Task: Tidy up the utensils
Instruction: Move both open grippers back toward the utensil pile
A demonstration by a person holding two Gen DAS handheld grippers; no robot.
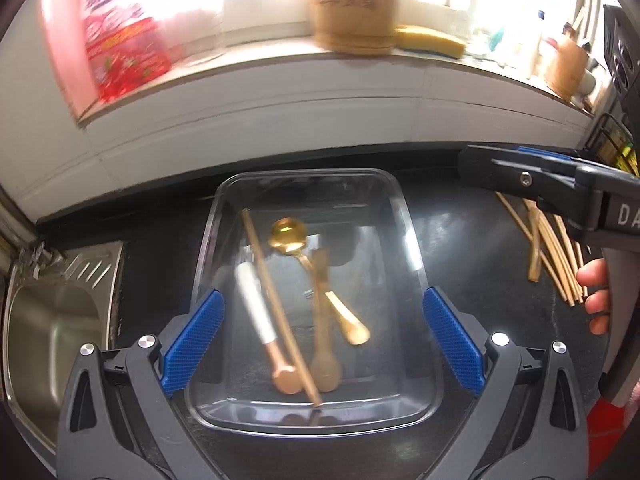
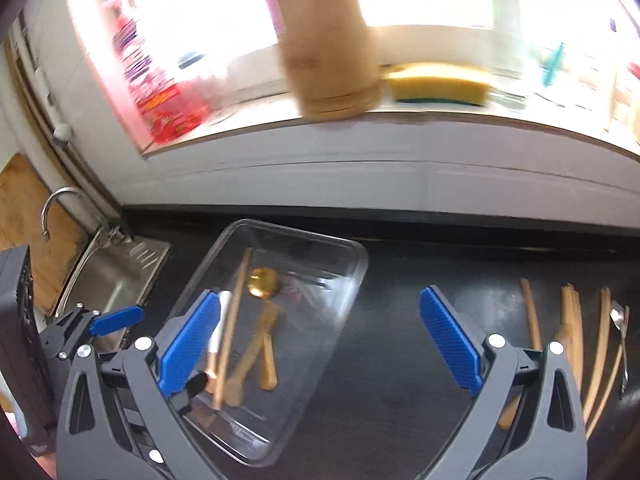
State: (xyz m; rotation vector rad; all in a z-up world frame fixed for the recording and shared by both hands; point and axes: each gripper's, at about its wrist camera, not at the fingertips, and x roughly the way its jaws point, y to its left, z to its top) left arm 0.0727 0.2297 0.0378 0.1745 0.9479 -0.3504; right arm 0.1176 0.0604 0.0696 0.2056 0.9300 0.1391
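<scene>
Utensils are split between two places: a clear rectangular plastic tray (image 1: 412, 240) on the black countertop (image 2: 400, 280) already holds a gold metal spoon (image 1: 289, 233), a long wooden chopstick (image 1: 276, 300), a white-and-copper handled utensil (image 1: 260, 320) and a pale wooden spoon (image 1: 324, 320), while a loose pile of wooden chopsticks (image 2: 572, 320) and a silver metal spoon (image 2: 620, 324) are seen well apart to the right. The left gripper (image 1: 322, 338) is held above the tray, released, with nothing between its blue pads. The right gripper (image 2: 322, 342) is likewise spread wide and empty, between tray and pile. Sorting is judged partly done. Trouble could arise when the thin chopsticks are pinched flat against the counter: one could be squeezed sideways out of the pads and scattered. The light tray could also be nudged toward the steel sink (image 1: 56, 320) if its rim is caught.
</scene>
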